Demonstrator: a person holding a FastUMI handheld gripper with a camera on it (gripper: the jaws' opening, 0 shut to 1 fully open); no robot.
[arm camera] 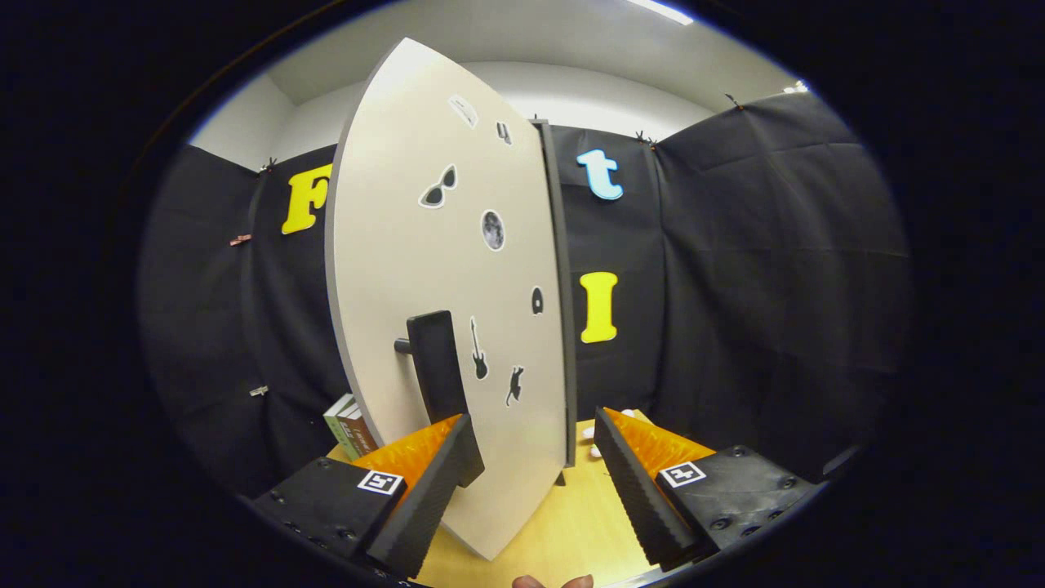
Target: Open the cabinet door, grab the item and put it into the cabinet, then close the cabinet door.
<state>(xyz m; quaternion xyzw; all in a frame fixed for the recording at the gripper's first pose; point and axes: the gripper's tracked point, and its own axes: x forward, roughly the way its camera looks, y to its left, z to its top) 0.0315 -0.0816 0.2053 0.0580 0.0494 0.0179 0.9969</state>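
Far left, behind door: books (349, 425), upright on counter (563, 531), spines facing out, partly hidden by door's lower edge.

Left finger (424, 490) low in view, tip just below handle (437, 365) and overlapping its lower end; contact with handle cannot be told.

Centre: cabinet door (441, 278), pale panel, swung open and seen at a slant, bottom corner reaching down between fingers toward camera. Dark bar handle standing off door face on a short post, set low on panel. Small dark stickers scattered over door face: sunglasses, round disc, guitar, cat among them.

Right of door: dark cabinet edge (562, 310), thin upright strip, door meeting it along this line. Cabinet interior not readable from this angle.

Gripper (535, 445) open, fingers spread wide, door's lower part passing between them, neither finger clearly pressing on anything.

Beyond right finger (637, 482), near base of cabinet edge: small white item (594, 449) on counter, mostly hidden by finger tip; kind cannot be told.

Bottom centre, nearest camera: fingertips of a hand (553, 581) just showing at counter's near edge.
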